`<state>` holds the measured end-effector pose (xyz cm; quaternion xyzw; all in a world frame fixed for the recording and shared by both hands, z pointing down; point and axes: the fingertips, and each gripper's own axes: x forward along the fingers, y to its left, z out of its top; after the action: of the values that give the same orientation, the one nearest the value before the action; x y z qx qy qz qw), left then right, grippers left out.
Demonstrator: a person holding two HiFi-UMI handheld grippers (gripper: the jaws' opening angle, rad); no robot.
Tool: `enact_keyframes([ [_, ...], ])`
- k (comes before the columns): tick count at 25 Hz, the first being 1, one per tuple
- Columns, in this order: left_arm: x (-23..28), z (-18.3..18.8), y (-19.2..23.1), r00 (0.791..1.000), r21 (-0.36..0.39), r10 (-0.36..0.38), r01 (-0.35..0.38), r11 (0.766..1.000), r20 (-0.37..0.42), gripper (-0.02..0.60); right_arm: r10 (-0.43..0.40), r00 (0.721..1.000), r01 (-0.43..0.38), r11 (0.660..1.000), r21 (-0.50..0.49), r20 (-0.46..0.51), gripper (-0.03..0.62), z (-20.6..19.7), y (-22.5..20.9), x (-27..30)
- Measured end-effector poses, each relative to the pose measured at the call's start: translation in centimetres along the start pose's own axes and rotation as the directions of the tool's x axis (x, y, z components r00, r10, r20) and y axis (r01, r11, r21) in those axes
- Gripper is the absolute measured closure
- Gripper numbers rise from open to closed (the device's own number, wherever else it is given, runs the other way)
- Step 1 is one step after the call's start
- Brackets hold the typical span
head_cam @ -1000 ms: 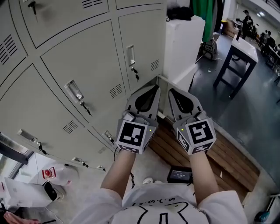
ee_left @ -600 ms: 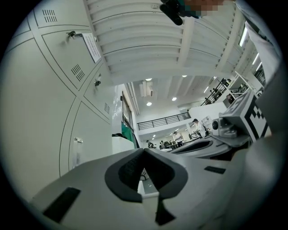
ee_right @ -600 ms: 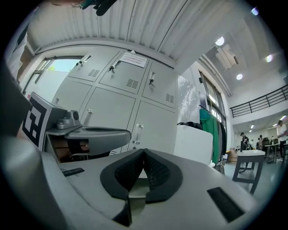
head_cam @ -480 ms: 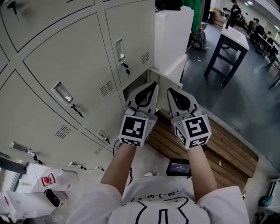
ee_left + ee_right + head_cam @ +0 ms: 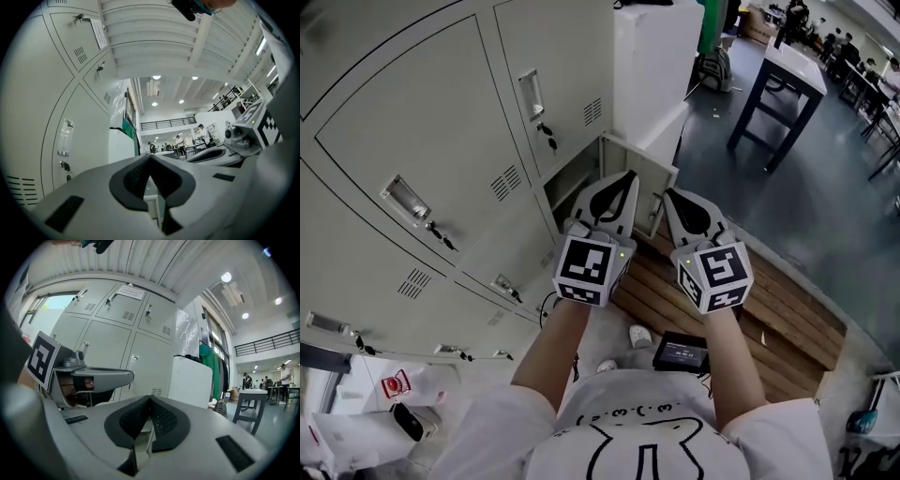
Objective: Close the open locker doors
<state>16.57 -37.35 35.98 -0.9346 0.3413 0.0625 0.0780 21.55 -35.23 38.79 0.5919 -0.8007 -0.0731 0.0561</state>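
At twelve o'clock in the head view, the open locker door [image 5: 656, 183] on the bottom row now stands just beyond both tips. A second ago only its top edge showed, so the hands have sunk toward it. The left tongs [image 5: 629, 176] and right tongs [image 5: 667, 193] are side by side, both pinched together and empty.

Left gripper view: the left tongs [image 5: 150, 158] have their tips meeting on nothing, with the closed lockers [image 5: 56, 117] at nine o'clock.

Right gripper view: the right tongs [image 5: 150, 399] are likewise closed and bare.

The approach looks nearly done, and the door, still ajar, awaits its push.
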Motion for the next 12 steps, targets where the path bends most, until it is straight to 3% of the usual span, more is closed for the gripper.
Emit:
enact_keyframes([
  [12,6.4,-5.2,-0.8,0.997,-0.050,0.001,-0.005,0.999,-0.082,0.565,0.018,0.999,-0.017,1.000,0.025,-0.042,0.576,-4.7,-6.7,2.7],
])
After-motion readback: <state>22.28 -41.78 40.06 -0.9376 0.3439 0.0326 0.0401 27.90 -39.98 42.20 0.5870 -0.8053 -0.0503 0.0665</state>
